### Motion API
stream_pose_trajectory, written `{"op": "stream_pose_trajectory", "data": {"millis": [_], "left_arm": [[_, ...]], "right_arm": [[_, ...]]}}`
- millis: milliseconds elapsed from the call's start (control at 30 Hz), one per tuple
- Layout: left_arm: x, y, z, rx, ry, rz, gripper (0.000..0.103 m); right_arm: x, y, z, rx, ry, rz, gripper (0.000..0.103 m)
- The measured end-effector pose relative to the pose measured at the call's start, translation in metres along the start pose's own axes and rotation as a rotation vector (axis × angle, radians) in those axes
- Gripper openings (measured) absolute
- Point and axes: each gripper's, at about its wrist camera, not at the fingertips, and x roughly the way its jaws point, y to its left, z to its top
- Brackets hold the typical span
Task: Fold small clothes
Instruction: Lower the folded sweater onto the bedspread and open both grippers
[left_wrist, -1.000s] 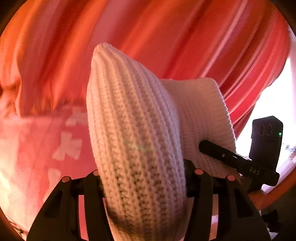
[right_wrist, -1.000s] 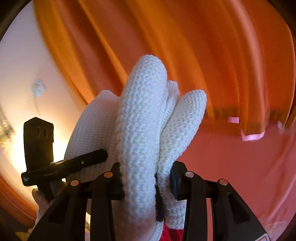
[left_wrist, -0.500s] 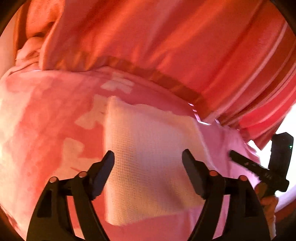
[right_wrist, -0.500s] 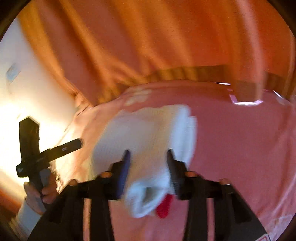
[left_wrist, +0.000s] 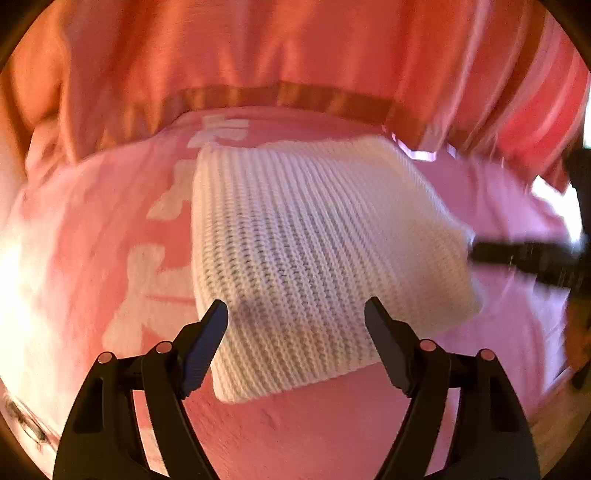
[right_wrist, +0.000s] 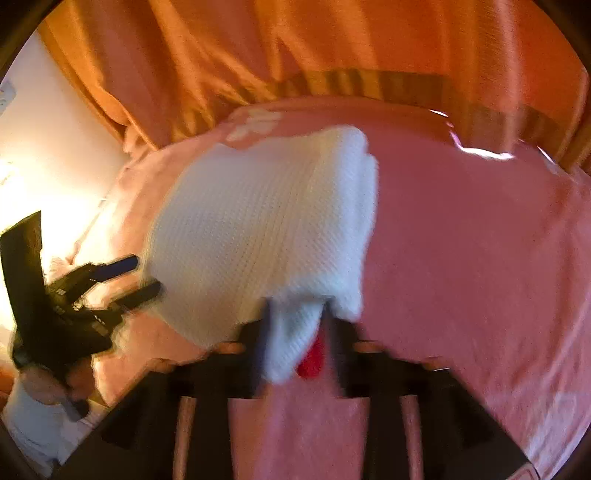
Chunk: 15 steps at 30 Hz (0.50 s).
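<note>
A pink bedspread (left_wrist: 332, 424) is spread across the lower part of both views, and pale blotchy shapes (left_wrist: 144, 280) are printed on its left part. An orange curtain (left_wrist: 258, 48) is hung behind it, trimmed along the bottom with a darker gold-brown band (left_wrist: 295, 96). Red and pale stripes (left_wrist: 546, 103) are seen on the fabric at the far right of the left view. A bright white wall (right_wrist: 55, 129) is seen at left in the right view.

White knit garment (left_wrist: 314, 240) lies on pink bed (left_wrist: 498, 332).
</note>
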Motion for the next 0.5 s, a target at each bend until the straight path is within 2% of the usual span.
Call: {"op": "stream_pose_trajectory", "data": {"millis": [33,67,100,167,200,233,267,333,433,500], "left_arm": [[-0.002,0.008,-0.002,-0.066,0.001,-0.009,0.085],[0.002,0.018,-0.003,-0.133,0.007,-0.014,0.086],[0.006,0.024,-0.006,-0.182,0.025,-0.020,0.086],[0.017,0.028,-0.010,-0.211,0.077,-0.007,0.084],[0.028,0.030,-0.011,-0.206,0.110,0.024,0.082],[0.040,0.030,-0.014,-0.186,0.156,0.059,0.077],[0.049,0.032,-0.019,-0.184,0.200,0.073,0.076],[0.056,0.042,-0.018,-0.225,0.195,0.051,0.077],[0.055,0.038,-0.016,-0.175,0.186,0.075,0.077],[0.045,0.028,-0.015,-0.143,0.164,0.109,0.076]], "right_arm": [[0.003,-0.003,-0.003,0.010,0.015,0.013,0.039],[0.010,-0.004,-0.007,0.029,0.041,0.053,0.039],[0.016,-0.005,-0.008,0.033,0.057,0.058,0.035],[0.032,-0.003,-0.014,0.013,0.098,0.052,0.019],[0.037,-0.003,-0.018,0.017,0.117,0.060,0.008],[0.041,-0.003,-0.020,0.015,0.127,0.058,0.008],[0.045,-0.004,-0.024,0.001,0.131,0.029,0.007],[0.046,-0.006,-0.028,-0.008,0.127,0.024,0.007],[0.043,-0.011,-0.027,0.023,0.130,0.041,0.007],[0.026,-0.007,-0.024,0.023,0.102,0.027,0.008]]}}
